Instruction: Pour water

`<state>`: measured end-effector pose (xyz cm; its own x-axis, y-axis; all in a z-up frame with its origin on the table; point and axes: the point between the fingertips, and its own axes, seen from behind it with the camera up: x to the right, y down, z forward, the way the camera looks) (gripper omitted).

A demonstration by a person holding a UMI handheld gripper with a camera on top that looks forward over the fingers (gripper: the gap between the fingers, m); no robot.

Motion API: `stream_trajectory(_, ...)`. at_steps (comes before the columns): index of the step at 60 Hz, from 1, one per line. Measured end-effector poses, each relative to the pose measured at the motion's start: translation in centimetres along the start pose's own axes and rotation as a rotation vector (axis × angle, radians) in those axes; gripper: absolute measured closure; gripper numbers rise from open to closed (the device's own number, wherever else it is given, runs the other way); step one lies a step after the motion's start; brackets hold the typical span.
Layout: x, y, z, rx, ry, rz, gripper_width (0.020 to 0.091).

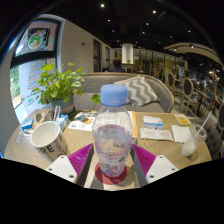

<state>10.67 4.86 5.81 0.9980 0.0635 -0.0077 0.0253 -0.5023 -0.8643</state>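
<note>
the gripper [112, 163] holds a clear plastic water bottle [113, 140] upright between its two fingers — the purple pads [80, 157] press against the bottle's lower sides, left and right, so the jaws are clamped on it. the bottle has a pale blue cap [114, 95] and a red label band near its base, and it stands right at the middle of the fingers, filling the gap between them.

under and beyond it lies a wooden table [170, 146]. to the left of the bottle stands a white paper cup [48, 139] with a dark pattern, open mouth up, near the left finger but apart from it. behind the cup a leafy green plant [60, 82] rises. papers or cards [155, 128] lie on the table to the right, and further right a small white cup [189, 145] with a straw. beyond the table — a grey sofa with a zigzag cushion [142, 90].
</note>
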Motion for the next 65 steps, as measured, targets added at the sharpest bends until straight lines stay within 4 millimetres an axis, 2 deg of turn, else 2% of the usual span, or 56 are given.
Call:
stream_trajectory(3,-0.1,0.2,-0.5,-0.022,0.002,0.007,0.024)
stream_trajectory(6,-0.1,0.5,-1.3,-0.044,0.012,0.008,0.0258)
stream_trajectory(13,-0.3,0.1,-4.3,-0.079,0.041,0.004,0.025)
stream_trajectory(21,-1.0,-0.2,-9.4,-0.146,0.077,0.006,0.0252)
stream_trajectory(33,-3.0,-1.8,-18.8,-0.145,0.111,-0.001,0.0251)
stream_trajectory(41,-3.3,-2.6,-23.1,-0.135,0.142,0.001,0.0249)
stream_trajectory(47,-3.3,-2.6,-25.0,-0.134,0.159,0.015,0.0249)
stream_trajectory(59,-3.5,-2.0,-26.4,-0.157,0.16,0.036,0.025)
stream_trajectory(65,-3.6,-2.6,-26.5,-0.142,0.155,0.017,0.025)
